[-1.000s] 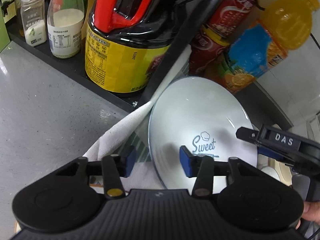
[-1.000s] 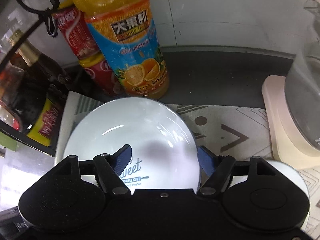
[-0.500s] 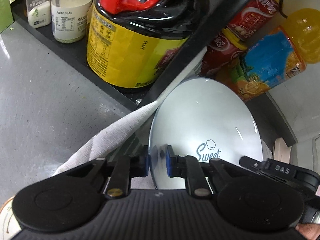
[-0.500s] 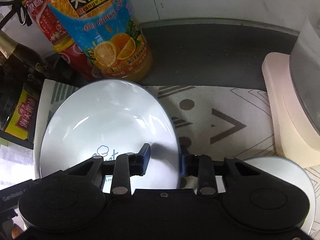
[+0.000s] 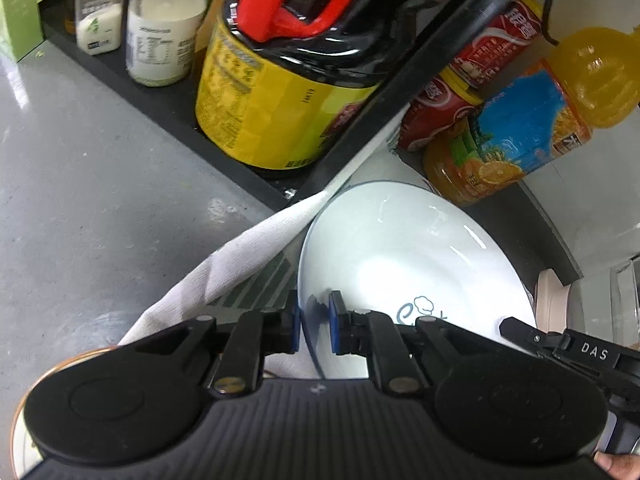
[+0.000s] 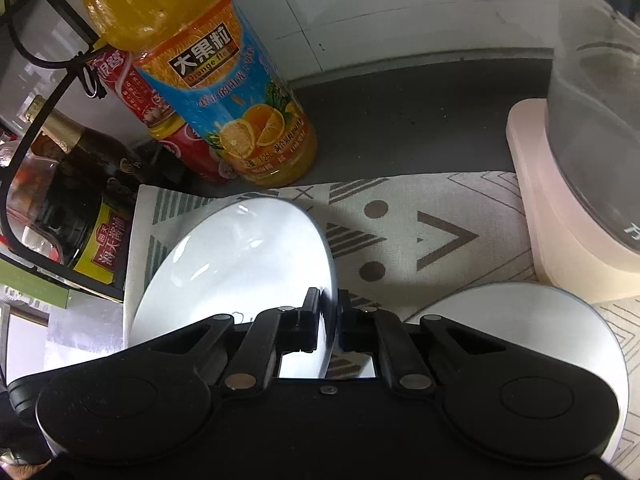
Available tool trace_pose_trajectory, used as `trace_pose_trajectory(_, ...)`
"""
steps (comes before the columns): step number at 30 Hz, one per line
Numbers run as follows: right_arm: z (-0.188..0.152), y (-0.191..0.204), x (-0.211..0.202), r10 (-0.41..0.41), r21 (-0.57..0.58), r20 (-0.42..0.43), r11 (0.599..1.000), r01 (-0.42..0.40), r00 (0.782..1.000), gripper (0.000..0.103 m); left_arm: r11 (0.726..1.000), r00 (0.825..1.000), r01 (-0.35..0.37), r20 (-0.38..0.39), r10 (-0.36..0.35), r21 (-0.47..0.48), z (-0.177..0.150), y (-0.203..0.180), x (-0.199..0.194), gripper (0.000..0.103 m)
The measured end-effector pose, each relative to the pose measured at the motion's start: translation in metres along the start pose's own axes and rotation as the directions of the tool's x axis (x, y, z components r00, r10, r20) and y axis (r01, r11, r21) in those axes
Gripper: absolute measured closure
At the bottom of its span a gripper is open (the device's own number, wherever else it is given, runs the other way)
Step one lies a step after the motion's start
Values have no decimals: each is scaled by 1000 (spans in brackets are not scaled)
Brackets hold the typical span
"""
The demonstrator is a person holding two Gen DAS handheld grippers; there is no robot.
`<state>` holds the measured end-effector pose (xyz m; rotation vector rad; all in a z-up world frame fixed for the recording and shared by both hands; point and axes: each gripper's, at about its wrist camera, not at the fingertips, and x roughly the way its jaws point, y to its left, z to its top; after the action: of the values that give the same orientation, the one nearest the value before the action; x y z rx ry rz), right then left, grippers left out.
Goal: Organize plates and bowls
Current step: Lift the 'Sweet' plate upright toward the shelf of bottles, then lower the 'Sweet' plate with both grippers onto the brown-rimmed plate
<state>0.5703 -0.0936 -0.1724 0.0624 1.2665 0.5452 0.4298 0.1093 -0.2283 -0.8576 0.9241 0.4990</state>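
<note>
At the bottom centre of both wrist views, you are clamping the white plate [image 5: 408, 264] by opposite rim edges: your left gripper [image 5: 314, 328] is pinching its left rim, your right gripper [image 6: 329, 326] its right rim. It is tilting over the patterned cloth [image 6: 420, 216], below the orange juice bottle [image 6: 224, 92].

Left black two-finger gripper [image 5: 314, 326]: blue-padded fingers [image 5: 335, 328] nearly closed, clamped w/ only a thin gap, one pad each side of the white glossy plate's [image 5: 408, 264] near-left rim. Right black two-finger gripper [image 6: 329, 322]: fingers [image 6: 310, 322] likewise pinched on the same plate's opposite rim edge. Right gripper's tip shows at lower right in left wrist view; bit of the person's skin at frame corner.
</note>
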Motion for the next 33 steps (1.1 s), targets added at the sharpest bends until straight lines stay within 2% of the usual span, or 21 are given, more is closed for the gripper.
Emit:
trace_pose_trajectory(18,-22,12,-35,43,29,39,999,-44,998,97,998,998,50,31,-51,32,-11,18,-59,93)
trace_pose_trajectory(33,-66,29,-70,43,47,79,998,-47,996,97,995,997,67,25,-69,79,-35,43,-101,93)
